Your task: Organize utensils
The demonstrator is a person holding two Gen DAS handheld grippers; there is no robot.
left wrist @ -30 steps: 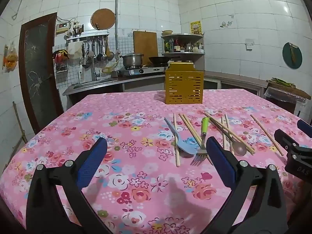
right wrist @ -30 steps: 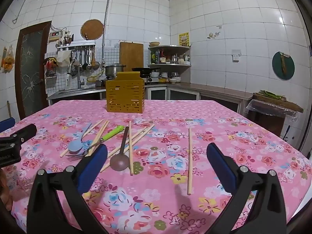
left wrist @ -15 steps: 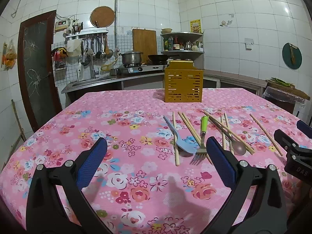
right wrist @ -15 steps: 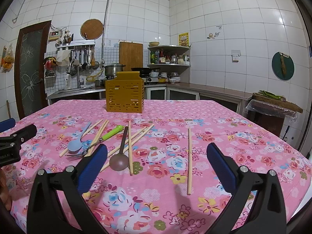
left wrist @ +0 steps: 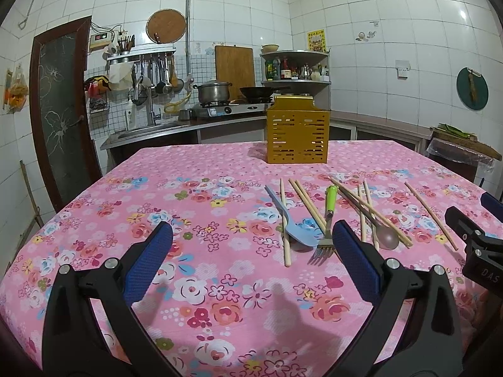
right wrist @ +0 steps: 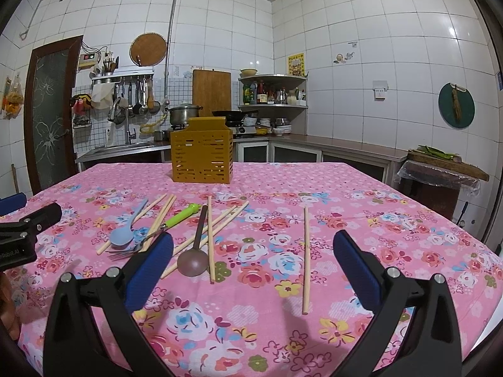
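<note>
A yellow slotted utensil holder (left wrist: 297,134) (right wrist: 202,154) stands upright at the far middle of the pink floral table. In front of it lie a blue spoon (left wrist: 295,226) (right wrist: 125,232), a green-handled fork (left wrist: 327,220) (right wrist: 169,224), a brown spoon (left wrist: 385,237) (right wrist: 195,251) and several wooden chopsticks (left wrist: 306,202) (right wrist: 210,235). One chopstick (right wrist: 305,257) lies apart to the right. My left gripper (left wrist: 251,251) is open and empty, above the cloth short of the utensils. My right gripper (right wrist: 251,254) is open and empty, with the brown spoon and chopsticks between its fingers' line of sight.
The table (left wrist: 188,194) is covered in pink floral cloth; its edges fall away left and right. Behind it runs a kitchen counter with a pot (left wrist: 213,91), a stove and a sink. A corner shelf (right wrist: 272,92) holds bottles. A side stand (right wrist: 446,169) is at right.
Both views have shifted only slightly; the scene sits a touch lower in the frames. Both grippers stay open, and no utensil has moved.
</note>
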